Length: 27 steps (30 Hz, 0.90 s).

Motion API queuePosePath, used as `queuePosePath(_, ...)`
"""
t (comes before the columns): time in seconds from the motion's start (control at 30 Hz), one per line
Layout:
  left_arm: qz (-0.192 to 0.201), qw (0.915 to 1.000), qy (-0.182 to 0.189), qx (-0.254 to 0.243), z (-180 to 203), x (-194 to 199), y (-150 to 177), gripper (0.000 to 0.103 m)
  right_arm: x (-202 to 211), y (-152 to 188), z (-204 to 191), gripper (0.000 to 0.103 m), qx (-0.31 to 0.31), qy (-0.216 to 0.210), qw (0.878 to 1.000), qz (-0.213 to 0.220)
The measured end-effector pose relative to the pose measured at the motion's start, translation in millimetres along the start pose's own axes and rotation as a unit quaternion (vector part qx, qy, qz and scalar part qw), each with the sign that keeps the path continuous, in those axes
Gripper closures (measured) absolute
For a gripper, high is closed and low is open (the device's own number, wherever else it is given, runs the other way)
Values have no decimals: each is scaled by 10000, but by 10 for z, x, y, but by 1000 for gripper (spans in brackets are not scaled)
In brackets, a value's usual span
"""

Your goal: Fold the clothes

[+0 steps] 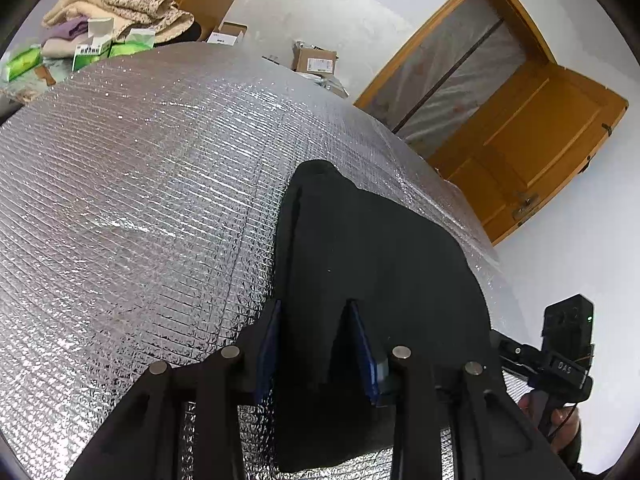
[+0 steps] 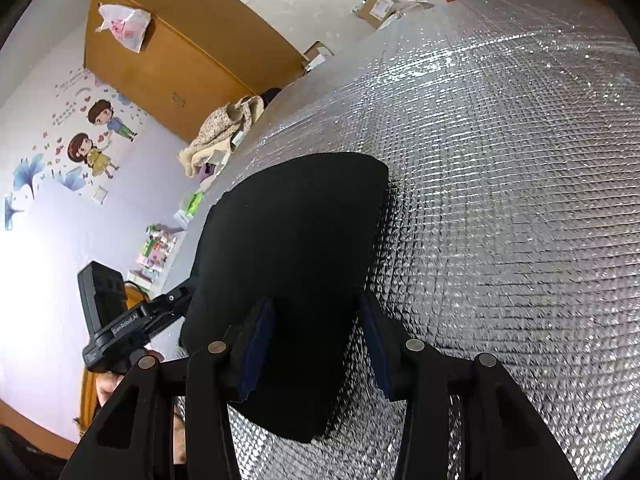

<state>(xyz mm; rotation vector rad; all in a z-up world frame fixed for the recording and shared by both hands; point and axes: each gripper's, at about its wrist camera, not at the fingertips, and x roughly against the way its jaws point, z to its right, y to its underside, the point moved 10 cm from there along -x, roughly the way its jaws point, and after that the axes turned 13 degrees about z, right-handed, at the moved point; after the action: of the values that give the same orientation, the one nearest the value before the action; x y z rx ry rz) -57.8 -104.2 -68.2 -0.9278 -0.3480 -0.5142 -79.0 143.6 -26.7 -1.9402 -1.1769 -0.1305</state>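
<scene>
A folded black garment (image 1: pixel 380 248) lies on a silver quilted worktop (image 1: pixel 140 180). The left gripper (image 1: pixel 316 312) and right gripper (image 2: pixel 318 308) hover over it. Both sets of fingers are spread and released, grasping nothing.

Left gripper (image 1: pixel 314 322): tilted downward over the black garment (image 1: pixel 372 248), jaws spread wide, blue pads (image 1: pixel 267 344) clear of the cloth on both sides. Right gripper (image 2: pixel 318 320): likewise tilted downward over the same garment, jaws apart, nothing clamped. Each gripper visible at the frame edge of the opposite wrist view, gripped by a hand (image 1: pixel 560 416).
</scene>
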Motion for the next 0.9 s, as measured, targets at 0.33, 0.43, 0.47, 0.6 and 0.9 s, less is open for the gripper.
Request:
queuePosePath(0.33,-117,9998,104,131,-3,100,87,73,74,91,-48,57,43,-115,9998,-162)
queuePosePath(0.43,-117,9997,109,157,-14,98,97,74,51,83,-39,57,4,-129,9998,-161)
queuePosePath(0.47,-116,9998,99,157,-14,88,90,74,34,71,-39,57,-9,-117,9998,-155)
queuePosePath(0.6,-101,9998,88,164,-10,53,69,74,-30,40,-60,57,44,-10,9999,-159)
queuePosePath(0.9,-75,10000,41,-30,46,86,40,84,26,56,-164,84,586,196,9981,-78)
